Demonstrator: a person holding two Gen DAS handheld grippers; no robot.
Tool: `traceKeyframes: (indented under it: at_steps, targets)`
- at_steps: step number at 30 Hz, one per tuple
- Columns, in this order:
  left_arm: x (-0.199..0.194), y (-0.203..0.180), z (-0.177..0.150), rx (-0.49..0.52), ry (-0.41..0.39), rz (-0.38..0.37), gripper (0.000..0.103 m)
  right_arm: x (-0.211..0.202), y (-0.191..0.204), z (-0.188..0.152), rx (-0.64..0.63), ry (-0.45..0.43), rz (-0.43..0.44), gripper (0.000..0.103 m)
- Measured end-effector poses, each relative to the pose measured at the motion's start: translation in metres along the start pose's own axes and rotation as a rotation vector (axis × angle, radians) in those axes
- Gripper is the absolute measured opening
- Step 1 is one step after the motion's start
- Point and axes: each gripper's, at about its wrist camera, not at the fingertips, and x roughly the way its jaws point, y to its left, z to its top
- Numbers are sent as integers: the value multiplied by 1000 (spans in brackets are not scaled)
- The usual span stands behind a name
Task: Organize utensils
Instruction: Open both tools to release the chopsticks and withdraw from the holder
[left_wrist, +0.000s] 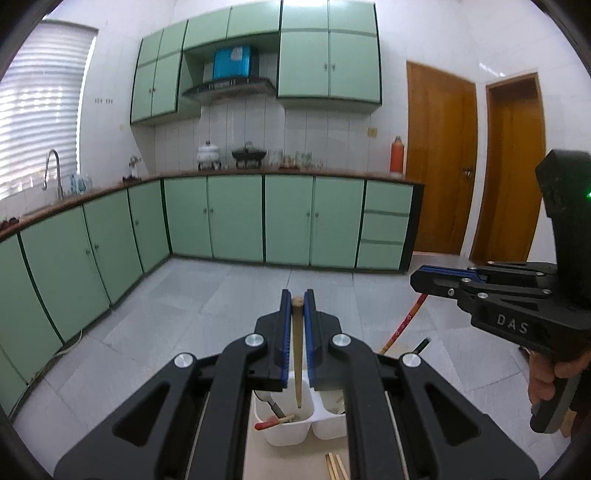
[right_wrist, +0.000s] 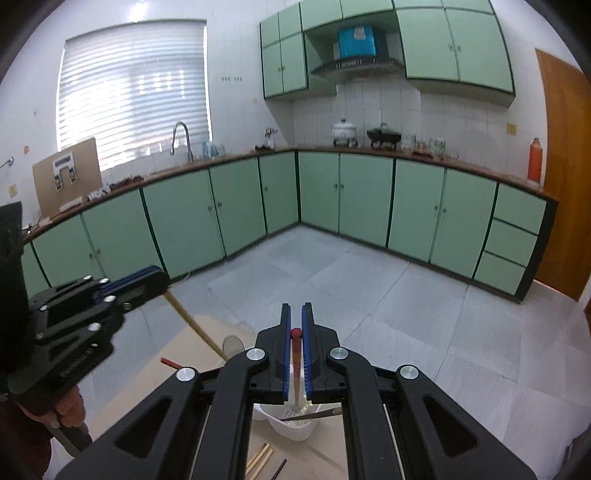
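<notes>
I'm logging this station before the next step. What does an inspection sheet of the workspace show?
Surface: light tabletop.
Job's things: white plastic divided caddy holding a few utensils; pale wooden chopstick; red-topped chopstick.
Clutter: loose wooden chopsticks in front of the caddy.
Grippers: left gripper jaws shut on the wooden chopstick; right gripper jaws shut on the red-topped chopstick; both above the caddy.
Cables: nothing seen.
Surroundings: green kitchen cabinets, wooden doors.

chopstick (left_wrist: 297, 354) tan | chopstick (right_wrist: 296, 363) red-tipped | organizer (left_wrist: 284, 424) white | cabinets (left_wrist: 236, 214) green
</notes>
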Motion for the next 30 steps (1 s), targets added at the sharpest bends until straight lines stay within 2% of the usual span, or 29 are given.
traceKeyframes:
  at_steps: [8, 12, 13, 15, 17, 21, 23, 25, 26, 30]
  targets:
    - [41, 21, -33, -21, 136, 11, 6, 35, 1, -24, 10, 94, 10, 6]
    - [44, 32, -42, -41, 170, 20, 7, 40, -1, -33, 19, 122, 7, 7]
    - [42, 33, -42, -45, 169, 20, 8, 38, -1, -34, 17, 115, 2, 12]
    - [34, 35, -39, -46, 156, 19, 17, 32, -2, -32, 19, 92, -15, 22]
    - [23, 35, -35, -45, 125, 27, 33, 19, -2, -29, 23, 52, -39, 29]
    - [-6, 33, -27, -53, 55, 36, 47, -6, 1, -25, 7, -20, -101, 43]
    - [-22, 30, -25, -54, 18, 44, 59, -22, 3, -27, 0, -61, -127, 57]
    - [-36, 24, -26, -48, -11, 55, 70, -39, 6, -33, 1, -102, -158, 66]
    - [-47, 22, -29, -46, -30, 61, 74, -45, 8, -37, 1, -116, -170, 70]
    - [-72, 10, -44, -40, -51, 67, 80, -71, 15, -61, 6, -152, -195, 80]
